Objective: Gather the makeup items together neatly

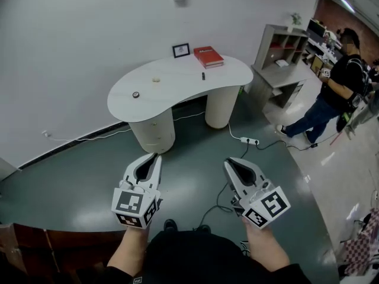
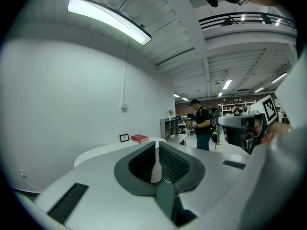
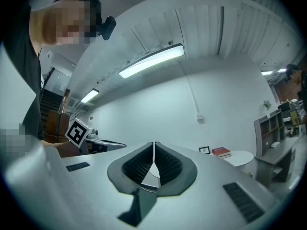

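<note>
Room: grey-green floor, white wall; white curved table on two round pedestals, well ahead of both grippers.
Left gripper: clenched, nothing between the jaws; held over the floor.
Right gripper: clenched, likewise empty; beside the left one, apart from it.
Makeup items: on the table top, spread apart; dark tube ahead, pale disc and dark round pot further left. Too small to identify.
Also on table: red book, small frame, far edge.
Bystander: person far right, near grey shelving.
</note>
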Motion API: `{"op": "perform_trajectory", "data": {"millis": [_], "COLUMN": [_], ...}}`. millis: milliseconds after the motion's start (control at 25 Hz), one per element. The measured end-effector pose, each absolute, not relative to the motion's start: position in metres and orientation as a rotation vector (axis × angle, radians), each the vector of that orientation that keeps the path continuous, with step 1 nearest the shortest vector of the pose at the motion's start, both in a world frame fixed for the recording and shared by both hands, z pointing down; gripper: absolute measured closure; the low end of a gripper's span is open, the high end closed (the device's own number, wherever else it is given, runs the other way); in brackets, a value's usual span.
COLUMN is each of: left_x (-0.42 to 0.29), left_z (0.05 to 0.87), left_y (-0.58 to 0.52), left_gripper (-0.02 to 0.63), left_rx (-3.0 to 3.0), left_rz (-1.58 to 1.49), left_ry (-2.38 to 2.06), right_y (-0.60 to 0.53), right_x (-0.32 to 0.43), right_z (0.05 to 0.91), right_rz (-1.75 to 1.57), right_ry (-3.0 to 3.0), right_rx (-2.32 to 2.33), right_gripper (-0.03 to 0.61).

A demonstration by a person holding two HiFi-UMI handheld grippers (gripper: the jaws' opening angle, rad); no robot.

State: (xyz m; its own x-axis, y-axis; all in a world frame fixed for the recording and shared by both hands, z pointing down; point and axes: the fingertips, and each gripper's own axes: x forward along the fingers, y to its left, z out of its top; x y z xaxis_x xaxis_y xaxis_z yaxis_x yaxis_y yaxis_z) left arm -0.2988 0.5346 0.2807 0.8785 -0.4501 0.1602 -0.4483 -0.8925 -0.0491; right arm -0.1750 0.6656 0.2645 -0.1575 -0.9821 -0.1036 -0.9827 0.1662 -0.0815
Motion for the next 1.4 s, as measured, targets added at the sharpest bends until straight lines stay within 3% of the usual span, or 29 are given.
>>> {"op": "perform_trajectory", "data": {"millis": [560,1000,1400], "left_x": [-0.257,-0.21,-0.215], "left_z": [0.304,0.307,0.31], "left_y": [0.523,0.378,0.249], "left_gripper": [0.583,0.583,0.583], "left_rx": [-3.061,-3.078,-3.091], "left_rz": [-0.305,-0.298,-0.31], "left_ry": [0.752,0.707,0.726], "right_y": [0.64,0.498,0.354], "right_x": [-0.147,-0.107,-0.116], "right_z": [0.288,0.298,0.295], "right_rz": [-0.13,-0.201,-0.24], "right_ry": [2.367,2.38,2.421], "right_rx": [-1.816,-1.828,-1.771], "right_gripper": [0.54,0.54,0.54]}}
